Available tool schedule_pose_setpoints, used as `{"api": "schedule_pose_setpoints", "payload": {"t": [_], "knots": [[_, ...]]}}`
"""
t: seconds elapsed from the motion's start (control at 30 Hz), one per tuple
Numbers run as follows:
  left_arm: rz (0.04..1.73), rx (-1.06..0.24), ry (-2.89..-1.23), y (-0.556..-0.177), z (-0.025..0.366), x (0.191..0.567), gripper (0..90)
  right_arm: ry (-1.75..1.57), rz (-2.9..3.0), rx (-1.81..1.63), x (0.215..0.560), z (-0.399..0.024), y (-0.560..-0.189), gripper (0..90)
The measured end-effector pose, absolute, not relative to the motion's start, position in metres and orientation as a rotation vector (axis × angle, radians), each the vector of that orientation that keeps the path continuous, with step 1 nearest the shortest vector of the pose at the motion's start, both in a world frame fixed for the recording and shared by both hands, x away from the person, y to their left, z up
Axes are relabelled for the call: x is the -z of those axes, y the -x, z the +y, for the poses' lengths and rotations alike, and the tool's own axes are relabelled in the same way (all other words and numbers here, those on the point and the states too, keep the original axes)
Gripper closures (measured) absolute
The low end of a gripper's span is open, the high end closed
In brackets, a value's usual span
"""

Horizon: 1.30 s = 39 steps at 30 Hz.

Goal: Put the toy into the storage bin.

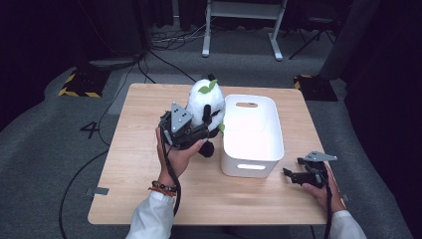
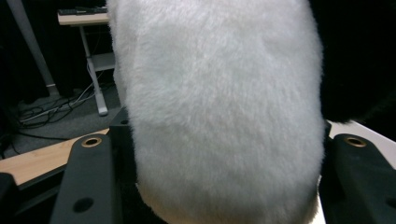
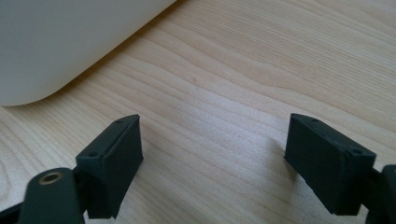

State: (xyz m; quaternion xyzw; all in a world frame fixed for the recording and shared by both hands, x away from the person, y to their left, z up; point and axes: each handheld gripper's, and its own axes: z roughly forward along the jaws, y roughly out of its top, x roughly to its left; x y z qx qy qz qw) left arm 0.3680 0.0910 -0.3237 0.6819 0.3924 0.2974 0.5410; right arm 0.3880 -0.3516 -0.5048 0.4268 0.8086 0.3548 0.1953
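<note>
Plush toy (image 1: 205, 107), white with black patches and a green leaf on its head, held upright in the left gripper (image 1: 199, 130) just beside the left wall of the white bin (image 1: 253, 137). The high view gives this whole arrangement: the toy's black foot hangs close over the worktop (image 1: 144, 164), and the right gripper (image 1: 292, 175) lies low at the worktop's right edge, well apart from the toy and near the bin's front right corner. The left gripper view adds the grip itself: white fur (image 2: 224, 112) bulges between the two black jaws, which press on it from both sides. The right gripper view shows its jaws standing wide with nothing between them, bare wood grain beneath, and a rounded corner of the bin (image 3: 60, 46) at upper left. Worktop of pale wood, standing on grey carpet (image 1: 50, 144); cables (image 1: 169, 40) trail across the floor, a white frame (image 1: 244, 20) stands behind, and black-and-yellow striped feet (image 1: 79, 84) sit at either side.
</note>
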Motion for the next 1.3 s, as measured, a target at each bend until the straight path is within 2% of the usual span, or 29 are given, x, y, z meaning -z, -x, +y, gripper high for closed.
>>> {"api": "schedule_pose_setpoints", "payload": {"t": [1.3], "knots": [[0.848, -0.688, -1.617, -0.366, 0.064, 0.288, 37.4, -1.194, 2.263, -0.987, 0.505, -0.351, -0.388, 17.0]]}}
